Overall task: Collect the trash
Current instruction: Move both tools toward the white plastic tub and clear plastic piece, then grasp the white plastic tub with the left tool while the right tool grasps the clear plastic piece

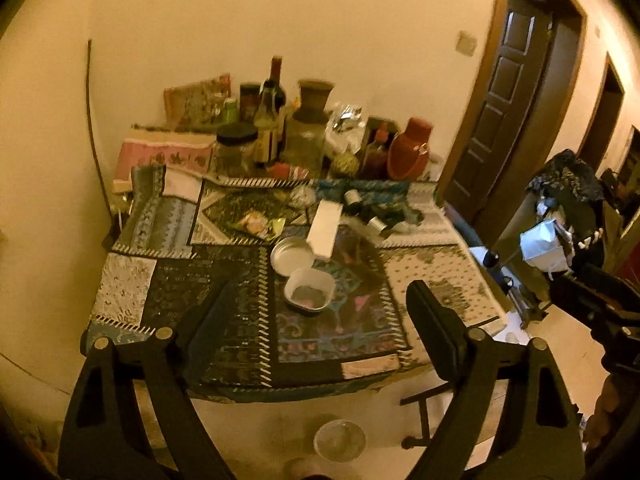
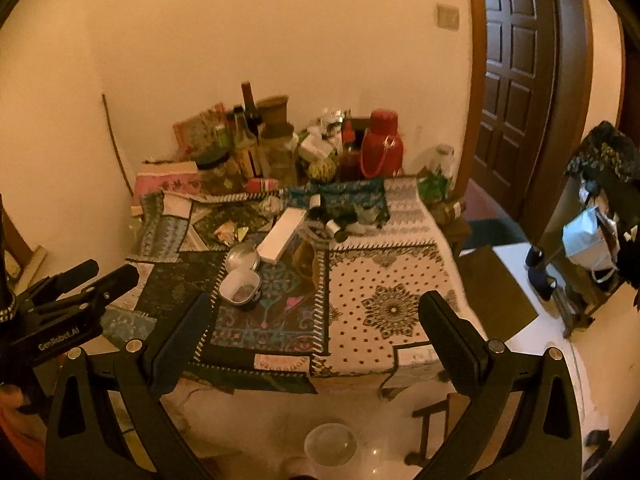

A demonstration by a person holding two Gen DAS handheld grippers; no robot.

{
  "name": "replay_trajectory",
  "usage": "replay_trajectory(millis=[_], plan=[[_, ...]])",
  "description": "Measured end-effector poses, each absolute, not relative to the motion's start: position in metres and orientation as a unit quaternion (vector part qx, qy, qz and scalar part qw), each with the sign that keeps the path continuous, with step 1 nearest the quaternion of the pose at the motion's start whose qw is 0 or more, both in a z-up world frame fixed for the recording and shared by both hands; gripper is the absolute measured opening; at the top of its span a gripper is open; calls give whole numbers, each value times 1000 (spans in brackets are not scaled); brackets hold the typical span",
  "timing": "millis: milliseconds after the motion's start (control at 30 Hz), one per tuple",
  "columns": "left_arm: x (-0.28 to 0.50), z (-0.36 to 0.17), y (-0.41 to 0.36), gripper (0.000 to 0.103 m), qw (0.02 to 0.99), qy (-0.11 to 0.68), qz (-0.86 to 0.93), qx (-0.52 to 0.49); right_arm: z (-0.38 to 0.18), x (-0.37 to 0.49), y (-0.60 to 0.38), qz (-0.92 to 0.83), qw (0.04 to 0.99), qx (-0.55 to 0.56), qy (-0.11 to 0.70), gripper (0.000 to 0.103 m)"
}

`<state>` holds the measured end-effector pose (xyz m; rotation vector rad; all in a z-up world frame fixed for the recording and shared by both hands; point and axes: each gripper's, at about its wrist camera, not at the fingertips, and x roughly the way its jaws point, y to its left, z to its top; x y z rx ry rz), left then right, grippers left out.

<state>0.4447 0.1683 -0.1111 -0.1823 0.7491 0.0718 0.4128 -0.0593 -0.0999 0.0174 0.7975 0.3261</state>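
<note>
A table with a patchwork cloth (image 1: 240,320) (image 2: 384,280) stands against the wall. On it lie a crumpled snack wrapper (image 1: 262,224) (image 2: 230,234), a white plastic tub (image 1: 310,290) (image 2: 240,286), a round metal lid (image 1: 292,254) (image 2: 242,258), a white box (image 1: 325,229) (image 2: 280,236) and small dark bottles (image 1: 366,210) (image 2: 334,226). My left gripper (image 1: 316,304) is open and empty, above the table's near edge. My right gripper (image 2: 316,316) is open and empty, back from the table. The left gripper also shows at the left of the right wrist view (image 2: 80,284).
Bottles, jars and a red flask (image 1: 412,148) (image 2: 380,142) crowd the back of the table. A dark door (image 1: 504,100) (image 2: 516,80) stands to the right. A rack with bags and a face mask (image 1: 542,246) (image 2: 588,236) is at far right. A clear bowl (image 1: 339,439) (image 2: 330,444) lies on the floor.
</note>
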Motion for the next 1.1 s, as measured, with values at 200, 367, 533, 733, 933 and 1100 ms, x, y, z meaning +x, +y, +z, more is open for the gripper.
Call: replay_trajectory(millis=[200, 367, 533, 733, 933, 1100], plan=[[479, -148, 186, 87, 906, 409, 45, -100, -130, 453, -38, 165, 890, -6, 425, 103], [503, -177, 189, 87, 891, 439, 60, -104, -158, 490, -23, 186, 873, -16, 451, 102], [530, -209, 192, 87, 871, 467, 94, -123, -191, 535, -13, 218, 849, -28, 480, 102], [569, -250, 200, 78, 842, 499, 132, -159, -236, 581, 4, 259, 810, -42, 525, 93], [597, -290, 209, 54, 815, 520, 155, -201, -278, 614, 31, 279, 781, -65, 555, 72], [608, -314, 210, 39, 799, 536, 154, -226, -293, 628, 43, 271, 783, -65, 556, 60]])
